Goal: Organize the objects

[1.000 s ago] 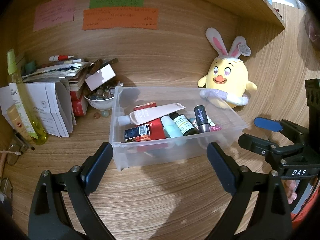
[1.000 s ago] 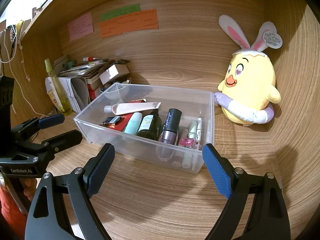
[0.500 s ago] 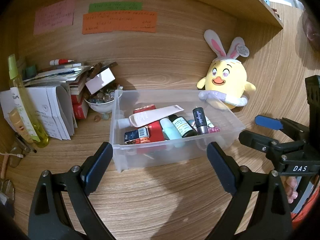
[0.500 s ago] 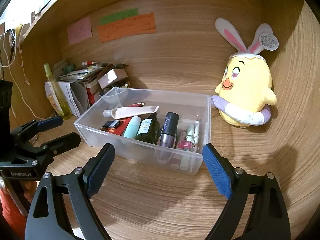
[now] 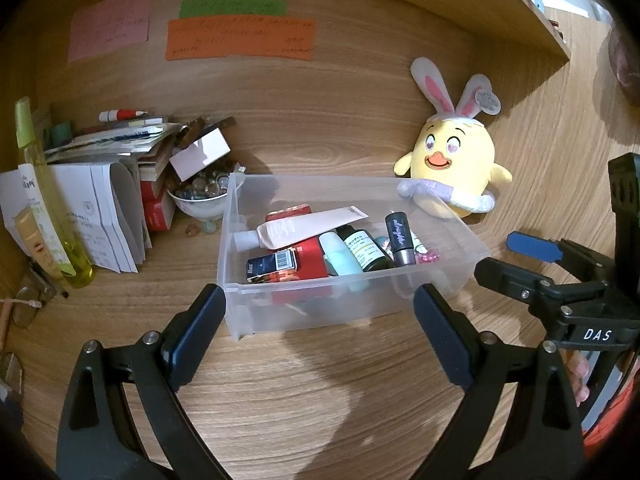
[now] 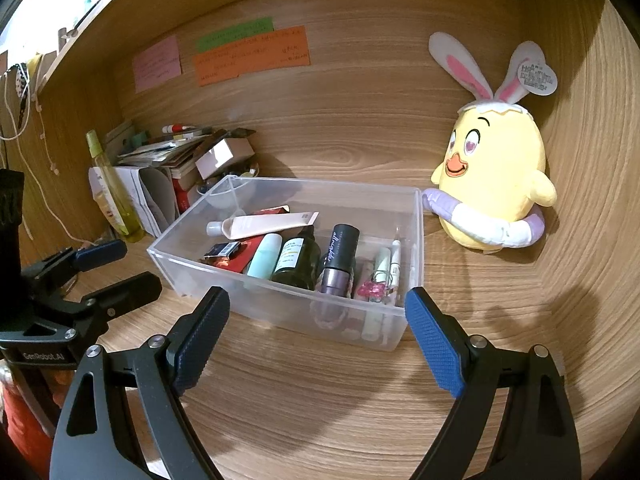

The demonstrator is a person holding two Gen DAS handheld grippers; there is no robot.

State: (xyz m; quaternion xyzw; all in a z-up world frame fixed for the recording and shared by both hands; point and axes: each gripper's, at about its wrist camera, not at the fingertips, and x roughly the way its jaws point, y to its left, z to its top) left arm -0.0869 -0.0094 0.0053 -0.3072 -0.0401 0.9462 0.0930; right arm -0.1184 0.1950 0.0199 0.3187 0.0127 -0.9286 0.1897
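A clear plastic bin (image 5: 240, 308) (image 6: 320, 181) stands on the wooden desk, with cosmetics lying inside. Among them are a pink tube (image 5: 308, 226) (image 6: 268, 224), a teal bottle (image 5: 340, 256) (image 6: 264, 258), a dark green bottle (image 5: 364, 250) (image 6: 298, 262), a black tube (image 5: 400, 236) (image 6: 340, 252) and a red box (image 5: 310, 260). My left gripper (image 5: 318, 336) (image 6: 114, 270) is open and empty just short of the bin's near wall. My right gripper (image 6: 318, 336) (image 5: 516, 260) is also open and empty, near the bin's right front corner.
A yellow plush chick with rabbit ears (image 5: 452, 168) (image 6: 492, 184) leans in the back right corner. Left of the bin are a bowl of marbles (image 5: 200, 196), stacked papers and books (image 5: 104, 200) and a yellow-green spray bottle (image 5: 40, 196). Coloured notes (image 5: 240, 38) hang on the back wall.
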